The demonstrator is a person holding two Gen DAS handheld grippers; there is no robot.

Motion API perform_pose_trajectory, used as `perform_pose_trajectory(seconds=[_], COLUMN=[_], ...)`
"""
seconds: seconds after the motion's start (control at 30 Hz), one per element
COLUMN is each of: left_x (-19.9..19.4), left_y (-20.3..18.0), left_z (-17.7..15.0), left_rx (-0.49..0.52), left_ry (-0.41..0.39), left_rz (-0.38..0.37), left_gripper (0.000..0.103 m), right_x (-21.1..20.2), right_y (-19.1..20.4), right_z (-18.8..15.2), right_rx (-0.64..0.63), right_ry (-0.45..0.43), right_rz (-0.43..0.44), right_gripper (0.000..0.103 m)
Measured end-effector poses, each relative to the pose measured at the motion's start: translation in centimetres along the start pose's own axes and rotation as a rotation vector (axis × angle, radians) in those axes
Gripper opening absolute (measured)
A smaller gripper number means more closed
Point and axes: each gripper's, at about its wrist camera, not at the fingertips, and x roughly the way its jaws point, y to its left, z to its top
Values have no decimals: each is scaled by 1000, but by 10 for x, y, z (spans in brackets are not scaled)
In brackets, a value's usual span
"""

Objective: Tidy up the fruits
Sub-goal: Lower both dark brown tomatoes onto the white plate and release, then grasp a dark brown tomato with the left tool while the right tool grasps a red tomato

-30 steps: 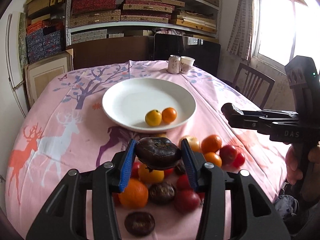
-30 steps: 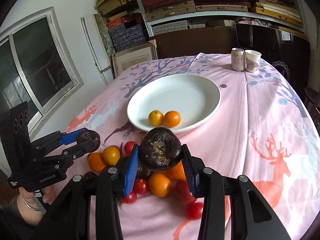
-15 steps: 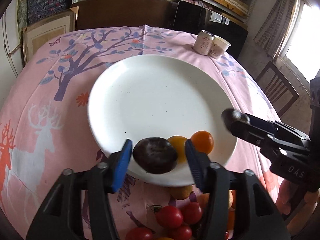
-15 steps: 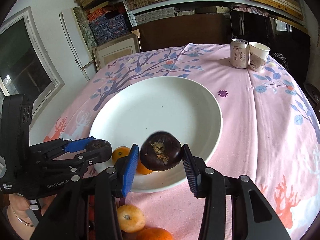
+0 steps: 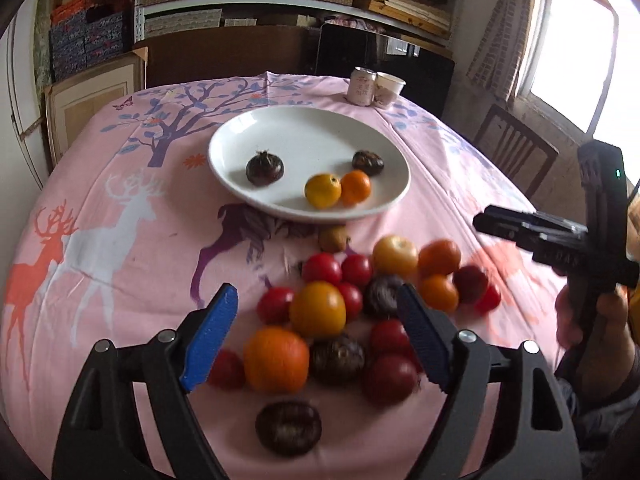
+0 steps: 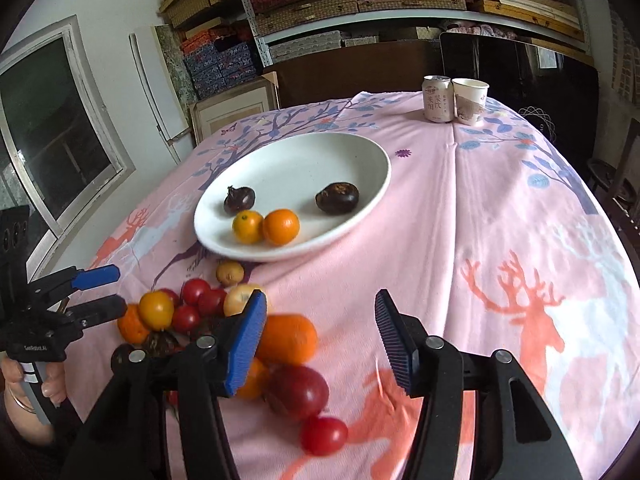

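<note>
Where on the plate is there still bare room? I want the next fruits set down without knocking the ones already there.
The white plate is bare across its far half, toward the can, and in the middle between the two dark fruits. Its near rim is crowded: the yellow fruit and the orange one sit touching there.

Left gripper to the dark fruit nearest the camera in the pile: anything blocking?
Nothing visible. The left gripper is open above the pile; the dark fruit lies apart at the near edge, uncovered. An orange and another dark fruit sit just beyond it.
</note>
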Motion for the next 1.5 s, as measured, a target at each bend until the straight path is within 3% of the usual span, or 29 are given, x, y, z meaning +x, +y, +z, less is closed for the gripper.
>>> perform_pose_trajectory(seconds=[0.17,0.37,0.47,0.5,0.53,0.57,0.73,0.83,0.9,1.23,1.5], left_x=[-10,10,17,15,12,9,-8,-16,-19,-29,-20], left_y=[5,9,6,4,4,4,-10,-15,-16,-18,-13], left_z=[-56,-72,-71,-70,-69,-70,-74,-75,-74,-68,-18], left_rx=[31,20,17,7,-10,-31,-15,-9,-11,-19,-43], left_ry=[58,86,68,59,54,48,2,-10,-15,-44,-88], left_rz=[40,98,125,105,73,37,8,7,6,-6,-39], left_gripper=[79,77,61,43,40,40,40,40,40,40,40], right_x=[-21,-18,-17,-17,-17,-18,-13,-3,2,-21,-24], right_y=[-6,-3,1,3,6,8,13,13,13,12,17], right_z=[-40,-61,-68,-70,-72,-74,-74,-72,-74,-64,-17], right_rx=[20,15,-2,-18,-33,-51,-83,-77,-78,-29,-9], right_ry=[1,30,50,53,57,60,69,99,101,52,5], right_rz=[-2,-29,-45,-53,-54,-55,-61,-54,-80,40,89], right_gripper=[57,57,57,57,57,57,56,36,28,27,28])
